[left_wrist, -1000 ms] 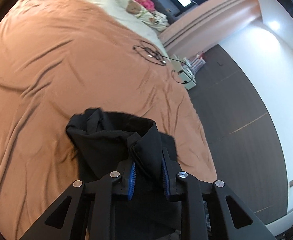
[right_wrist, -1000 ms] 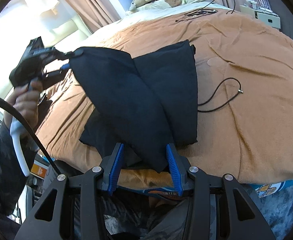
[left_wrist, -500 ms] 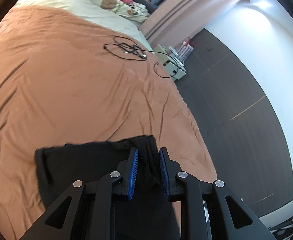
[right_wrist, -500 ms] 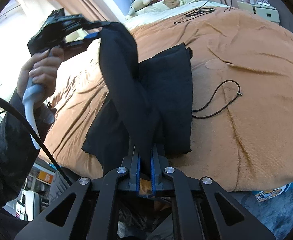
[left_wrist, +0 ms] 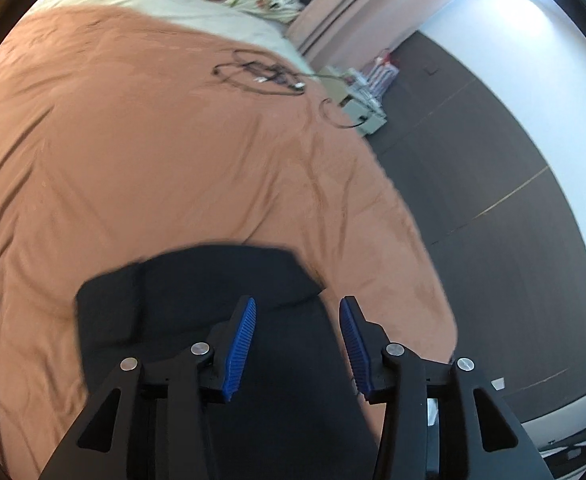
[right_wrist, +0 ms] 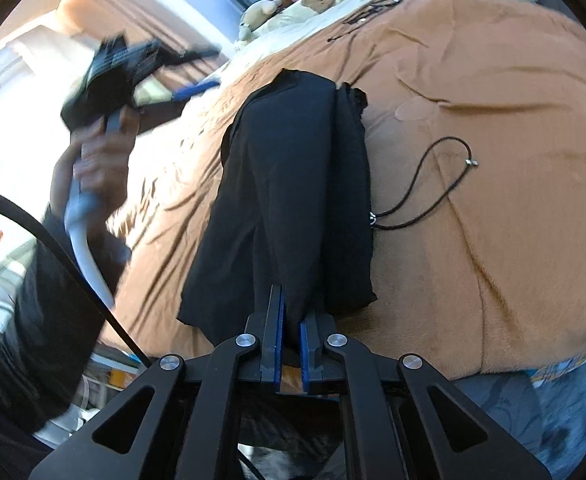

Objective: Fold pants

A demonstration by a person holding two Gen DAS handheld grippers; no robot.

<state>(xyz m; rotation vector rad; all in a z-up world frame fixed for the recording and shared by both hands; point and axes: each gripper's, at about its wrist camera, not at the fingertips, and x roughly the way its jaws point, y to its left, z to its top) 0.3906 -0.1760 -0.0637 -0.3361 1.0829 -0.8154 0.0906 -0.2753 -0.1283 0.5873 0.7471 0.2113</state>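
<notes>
The wide bed with its rust-brown velvety blanket (right_wrist: 473, 184) fills nearly all of my view on both sides, rumpled into long creases, with a cream sheet (left_wrist: 165, 0) at the far end. On that blanket, near the edge closest to me, lie the black fabric pants (right_wrist: 293, 200), laid out as a long narrow bundle running away from me, one layer lapped over another along its length. From my left camera the pants (left_wrist: 229, 280) show as a dark flat shape directly under and ahead of my fingers. My left gripper (left_wrist: 297, 342) hangs over them with its blue ribbed pads spread well apart, nothing between them; from the other side I see that left gripper (right_wrist: 141, 60) blurred, up in the air off to the side of the bed, gripped in my left hand (right_wrist: 101, 152). My right gripper (right_wrist: 291, 344) has its blue pads pressed close together, pinching the near end of the pants right at the bed's edge. Just beside the pants a thin black drawstring cord (right_wrist: 433, 184) loops across the blanket, one end touching the fabric. Farther off, a tangle of dark cables (left_wrist: 261, 76) rests near the sheet.
</notes>
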